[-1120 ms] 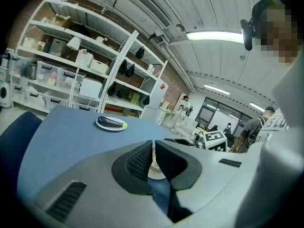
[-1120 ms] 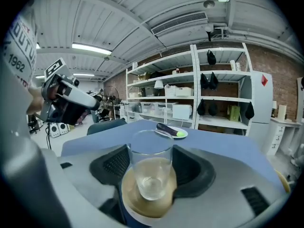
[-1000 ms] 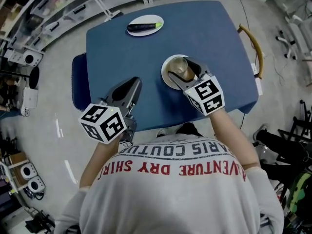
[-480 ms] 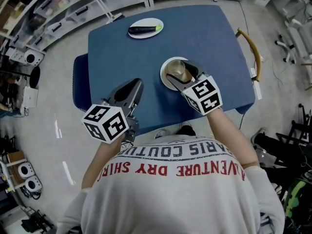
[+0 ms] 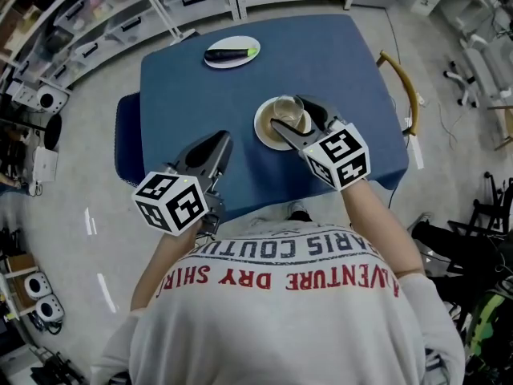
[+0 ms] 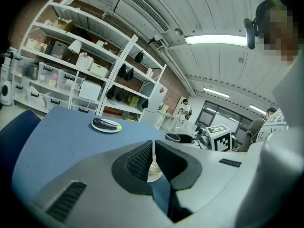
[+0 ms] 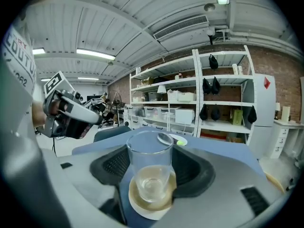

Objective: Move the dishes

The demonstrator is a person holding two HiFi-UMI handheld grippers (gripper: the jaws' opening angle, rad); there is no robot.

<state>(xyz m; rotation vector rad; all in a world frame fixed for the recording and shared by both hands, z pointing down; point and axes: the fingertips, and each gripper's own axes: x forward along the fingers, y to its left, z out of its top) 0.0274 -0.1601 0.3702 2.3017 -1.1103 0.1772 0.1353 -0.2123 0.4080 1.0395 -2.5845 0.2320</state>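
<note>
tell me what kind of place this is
Likely a lab or workshop: tall stocked shelves along a brick wall, with strip lights overhead.

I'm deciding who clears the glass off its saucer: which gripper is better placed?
Right. The right gripper already has its jaws closed on the glass above the saucer. The left gripper is shut, empty and off to the side.
</note>
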